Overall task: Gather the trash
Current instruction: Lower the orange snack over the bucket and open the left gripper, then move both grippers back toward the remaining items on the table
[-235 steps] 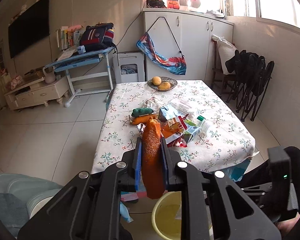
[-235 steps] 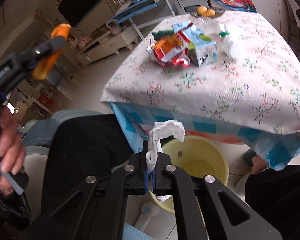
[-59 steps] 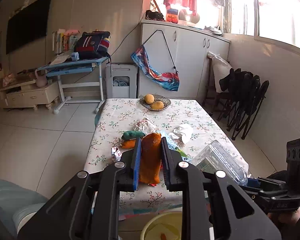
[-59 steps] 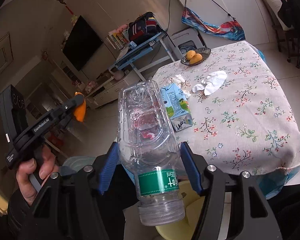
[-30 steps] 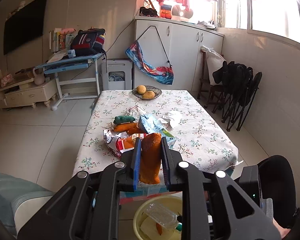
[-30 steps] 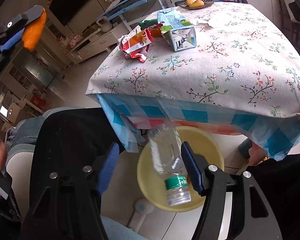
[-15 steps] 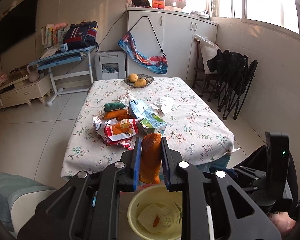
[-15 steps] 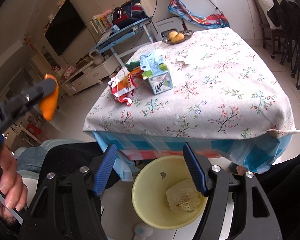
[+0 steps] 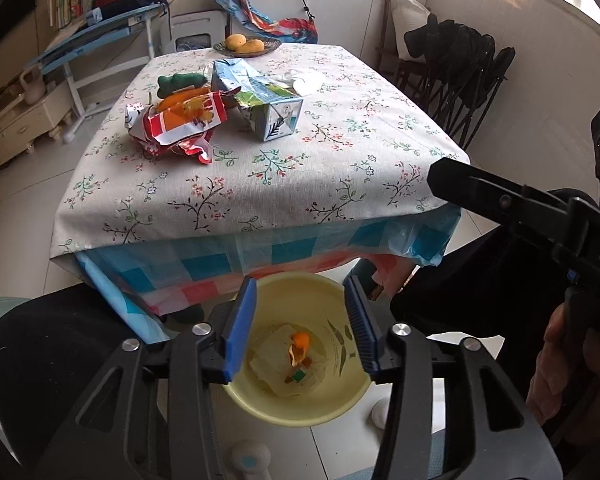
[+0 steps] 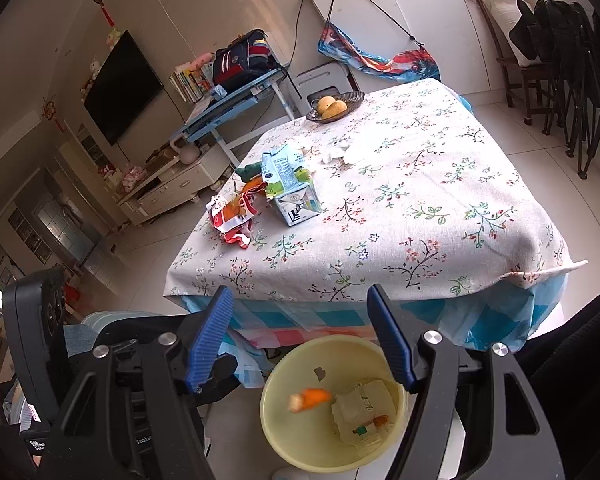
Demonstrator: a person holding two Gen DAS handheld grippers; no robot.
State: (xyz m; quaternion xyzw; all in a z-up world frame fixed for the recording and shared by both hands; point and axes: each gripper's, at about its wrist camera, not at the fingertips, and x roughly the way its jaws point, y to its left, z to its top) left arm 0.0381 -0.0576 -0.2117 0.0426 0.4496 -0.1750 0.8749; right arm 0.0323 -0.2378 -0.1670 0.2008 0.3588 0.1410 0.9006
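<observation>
**Left wrist view: orange scrap dropping into the bin, table trash waiting**

Left wrist view is showing your left gripper (image 9: 300, 326) hanging directly above the yellow bin (image 9: 260, 406), its jaws opening with nothing between them. The orange scrap (image 9: 299, 346) is falling free inside the bin, above the crushed clear bottle (image 10: 362, 412) lying at the bottom. Your right gripper (image 10: 304, 346) is hovering over the same bin with its jaws spread wide and empty; the right wrist view is catching the scrap in mid-air, blurred.

Beyond the bin, the table (image 9: 340, 200) is carrying what you are leaving for later: the torn red and white wrapper (image 9: 176, 128) nearest the front edge, the milk carton (image 9: 260, 106) just beside it, a green item (image 9: 180, 82) and orange pieces behind them, and a crumpled white tissue (image 9: 304, 80) further back. The fruit bowl (image 9: 246, 46) at the far end probably is not trash.

You are looking partway through: some pieces binned, at least four on the cloth remaining.
</observation>
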